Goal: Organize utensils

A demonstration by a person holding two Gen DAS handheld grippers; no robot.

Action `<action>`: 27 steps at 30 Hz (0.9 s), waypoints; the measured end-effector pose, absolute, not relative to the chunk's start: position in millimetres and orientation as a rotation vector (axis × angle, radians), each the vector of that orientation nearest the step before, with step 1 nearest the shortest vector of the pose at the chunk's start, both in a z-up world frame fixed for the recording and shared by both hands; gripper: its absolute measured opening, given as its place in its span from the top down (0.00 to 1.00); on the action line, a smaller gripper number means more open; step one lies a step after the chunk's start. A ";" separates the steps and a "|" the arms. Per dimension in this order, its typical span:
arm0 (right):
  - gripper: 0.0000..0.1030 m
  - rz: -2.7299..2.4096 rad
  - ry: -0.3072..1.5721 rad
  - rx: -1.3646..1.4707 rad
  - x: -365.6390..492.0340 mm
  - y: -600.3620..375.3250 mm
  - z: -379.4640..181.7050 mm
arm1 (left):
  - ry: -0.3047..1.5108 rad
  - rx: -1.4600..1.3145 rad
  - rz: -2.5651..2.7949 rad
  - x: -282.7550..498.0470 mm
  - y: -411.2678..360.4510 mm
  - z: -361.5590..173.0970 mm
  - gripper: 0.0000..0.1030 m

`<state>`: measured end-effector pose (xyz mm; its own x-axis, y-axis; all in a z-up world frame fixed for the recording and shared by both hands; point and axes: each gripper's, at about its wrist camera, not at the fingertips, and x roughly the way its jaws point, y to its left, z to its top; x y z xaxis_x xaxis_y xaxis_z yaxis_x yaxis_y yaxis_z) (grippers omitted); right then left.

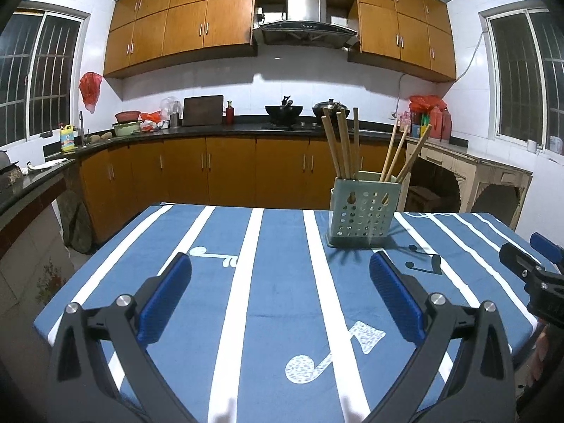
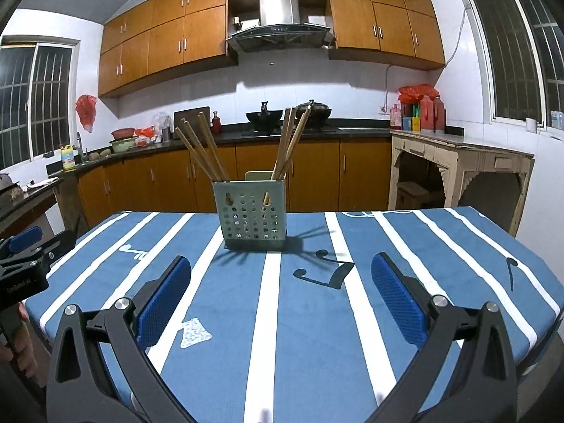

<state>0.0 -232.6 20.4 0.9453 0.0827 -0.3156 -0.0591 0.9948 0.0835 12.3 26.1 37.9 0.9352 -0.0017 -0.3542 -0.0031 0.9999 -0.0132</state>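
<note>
Both grippers empty, jaws wide apart. Holder (image 2: 252, 211) sits far-centre on the tablecloth (image 2: 310, 317): 12 o'clock from right gripper (image 2: 282, 296), 1 o'clock from left gripper (image 1: 280, 292). Right looks nearer. Chopsticks (image 2: 202, 151) near-upright, fanned in two bunches. Lower ends hidden inside; count unclear, probably six.
</note>
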 end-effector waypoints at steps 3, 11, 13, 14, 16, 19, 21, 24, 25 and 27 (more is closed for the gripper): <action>0.02 0.072 0.321 0.073 -1.0 -232.3 20.1 | 0.361 -0.012 -0.004 11.7 24.0 36.3 0.04; 0.02 0.071 0.319 0.076 -3.5 -232.1 19.1 | 0.362 -0.008 -0.016 12.1 19.2 33.1 0.04; 0.02 0.071 0.322 0.081 -4.3 -231.7 18.3 | 0.362 -0.007 -0.015 12.4 19.4 32.6 0.04; 0.02 0.071 0.323 0.083 -4.8 -231.6 17.9 | 0.362 -0.006 -0.014 12.6 19.4 32.3 0.04; 0.02 0.071 0.324 0.085 -5.4 -231.4 17.8 | 0.364 -0.006 -0.013 12.8 19.2 31.7 0.04; 0.02 0.071 0.324 0.087 -5.9 -231.3 17.3 | 0.365 -0.006 -0.013 13.0 19.1 31.1 0.04; 0.02 0.072 0.325 0.086 -5.7 -231.5 17.2 | 0.369 -0.006 -0.014 14.0 19.1 30.4 0.04; 0.02 0.071 0.328 0.089 -5.7 -231.3 16.4 | 0.367 -0.006 -0.016 13.3 18.9 28.8 0.04; 0.02 0.071 0.329 0.090 -6.1 -231.2 16.2 | 0.366 -0.006 -0.016 13.1 18.7 28.7 0.04; 0.02 0.070 0.331 0.092 -6.1 -231.5 15.6 | 0.364 -0.003 -0.015 12.4 18.0 28.0 0.04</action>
